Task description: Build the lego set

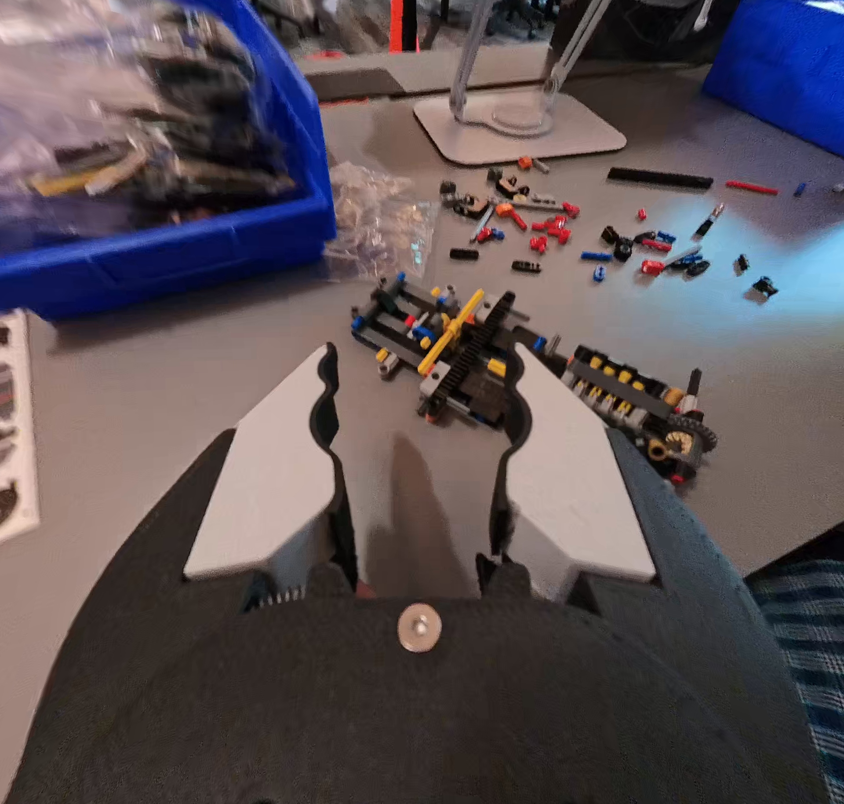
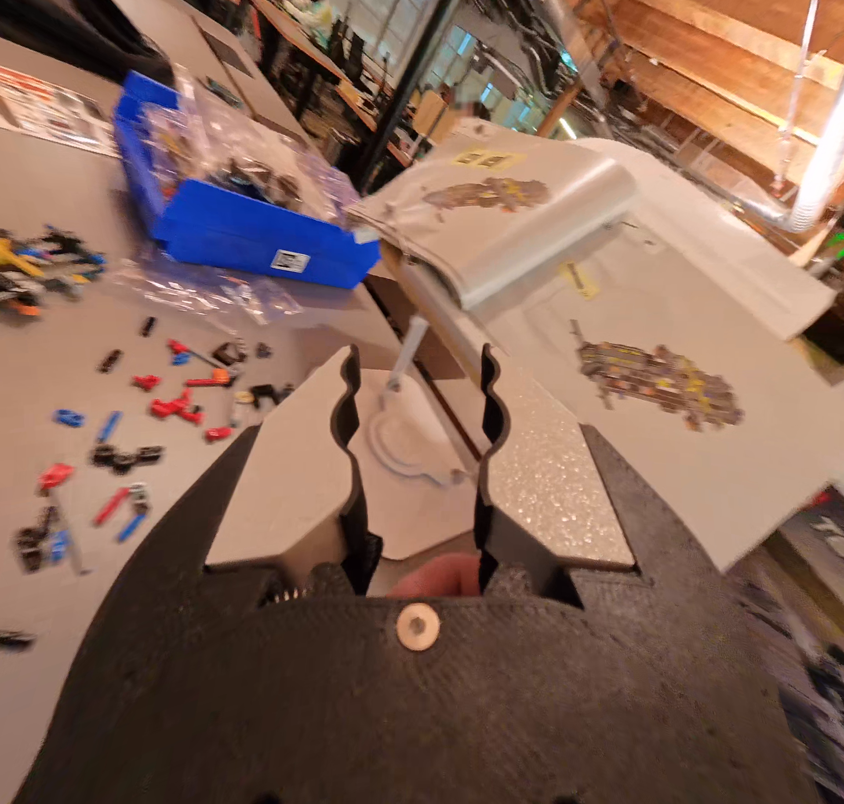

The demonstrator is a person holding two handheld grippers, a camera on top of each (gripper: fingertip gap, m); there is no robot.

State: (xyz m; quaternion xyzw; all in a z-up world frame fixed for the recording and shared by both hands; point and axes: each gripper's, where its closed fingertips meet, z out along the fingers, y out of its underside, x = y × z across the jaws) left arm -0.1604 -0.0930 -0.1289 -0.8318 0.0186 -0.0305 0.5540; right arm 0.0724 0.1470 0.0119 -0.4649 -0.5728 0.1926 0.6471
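Both tongs gape wide, holding nothing: left tongs (image 1: pixel 422 361) hover near the half-built lego model (image 1: pixel 461 352) mid-tabletop (image 1: pixel 182 393); right tongs (image 2: pixel 418 361) should check the instruction booklet (image 2: pixel 662 416) before choosing loose pieces (image 2: pixel 176 405).

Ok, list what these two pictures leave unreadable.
- Clear plastic bags in the blue plastic bin, left wrist view: motion blur hides which pieces they hold.
- Half-built grey-and-black lego chassis: the left tool finger covers its middle.
- White open instruction booklet, right wrist view: blurred, cut by the right edge.
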